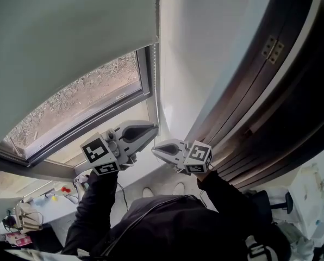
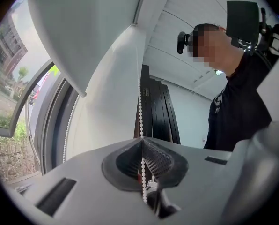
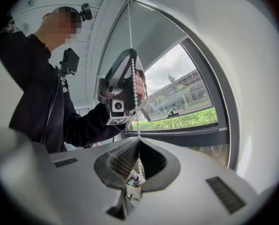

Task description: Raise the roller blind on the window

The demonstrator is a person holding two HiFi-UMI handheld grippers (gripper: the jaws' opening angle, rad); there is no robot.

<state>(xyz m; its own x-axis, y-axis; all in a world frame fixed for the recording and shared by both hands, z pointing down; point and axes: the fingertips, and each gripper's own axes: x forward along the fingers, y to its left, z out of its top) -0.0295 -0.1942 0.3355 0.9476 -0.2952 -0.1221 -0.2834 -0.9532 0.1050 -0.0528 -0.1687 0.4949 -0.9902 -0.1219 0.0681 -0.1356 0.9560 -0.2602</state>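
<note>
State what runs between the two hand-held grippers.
A stretch of white bead chain, pinched by the left hand-held gripper above and the right hand-held gripper below; the right gripper view shows it.

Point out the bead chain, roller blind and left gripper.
bead chain (image 2: pixel 140 111), left gripper view, stretch above the jaws.
roller blind (image 1: pixel 69 37), head view, middle of its fabric.
left gripper (image 1: pixel 153 129), head view, its fingertips.

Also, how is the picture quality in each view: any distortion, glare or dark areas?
Head view: the wide lens bends the window frame into a curve; light is even. Left gripper view: fisheye with black corners; bead chain sharp. Right gripper view: bright daylight outside, the person's sleeve looks dark.
</note>
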